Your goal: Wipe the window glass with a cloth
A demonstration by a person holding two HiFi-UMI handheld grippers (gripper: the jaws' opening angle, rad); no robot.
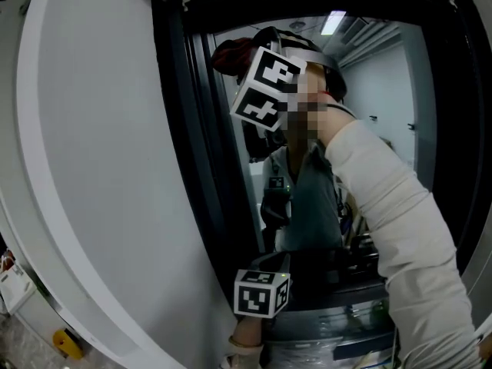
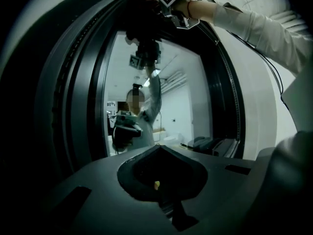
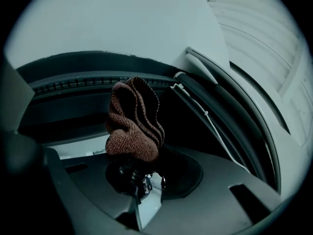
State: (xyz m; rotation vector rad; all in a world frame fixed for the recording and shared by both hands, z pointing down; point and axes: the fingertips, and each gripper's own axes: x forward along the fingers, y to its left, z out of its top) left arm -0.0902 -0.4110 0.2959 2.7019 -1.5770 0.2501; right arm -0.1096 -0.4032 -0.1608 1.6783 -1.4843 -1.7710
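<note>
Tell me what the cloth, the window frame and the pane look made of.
The cloth: brown knitted yarn, ribbed stitches visible, soft, matte; fibre unclear. The window frame: black, smooth, slight sheen, probably painted metal or plastic. The pane: clear glass, glossy; it gives a sharp mirror image.

In the right gripper view the lower end of the cloth (image 3: pixel 133 131) is buried between the jaws of the right gripper (image 3: pixel 139 182). In the head view its marker cube (image 1: pixel 270 89) hides them. A yellow speck (image 2: pixel 156 184) in the recess of the left gripper (image 2: pixel 166 204) is too small to identify. At 6 o'clock in the head view, the hand (image 1: pixel 244 348) below that gripper is cut off by the bottom edge
</note>
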